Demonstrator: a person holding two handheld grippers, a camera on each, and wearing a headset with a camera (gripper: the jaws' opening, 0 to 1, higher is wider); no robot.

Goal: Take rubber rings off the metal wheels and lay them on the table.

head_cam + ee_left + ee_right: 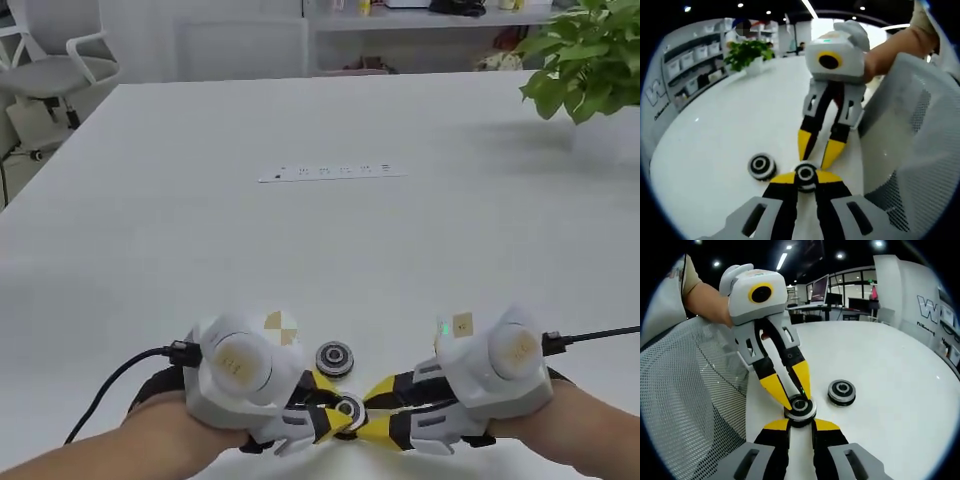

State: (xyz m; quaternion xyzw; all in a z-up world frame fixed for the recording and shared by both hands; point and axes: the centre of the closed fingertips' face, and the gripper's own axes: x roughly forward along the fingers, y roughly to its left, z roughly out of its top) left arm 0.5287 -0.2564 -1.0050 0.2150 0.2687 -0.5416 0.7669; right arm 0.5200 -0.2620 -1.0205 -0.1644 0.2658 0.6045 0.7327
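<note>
White bench [400, 250] below; grips one ringed wheel [347, 408] in narrowed left claw [806, 182] and narrowed right claw [801, 426] alike, second wheel [334, 358] just beside.

The table [330, 230] is smooth and faintly glossy. The held wheel [800, 407] and loose wheel [334, 358] have shiny metal hubs in matt rubber rings [842, 401]. The left gripper [805, 176] and right gripper [801, 423] have matt plastic shells.

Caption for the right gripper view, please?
The left tool and right tool meet at one rubber-ringed wheel near the table edge; a second wheel lies beside it.
</note>
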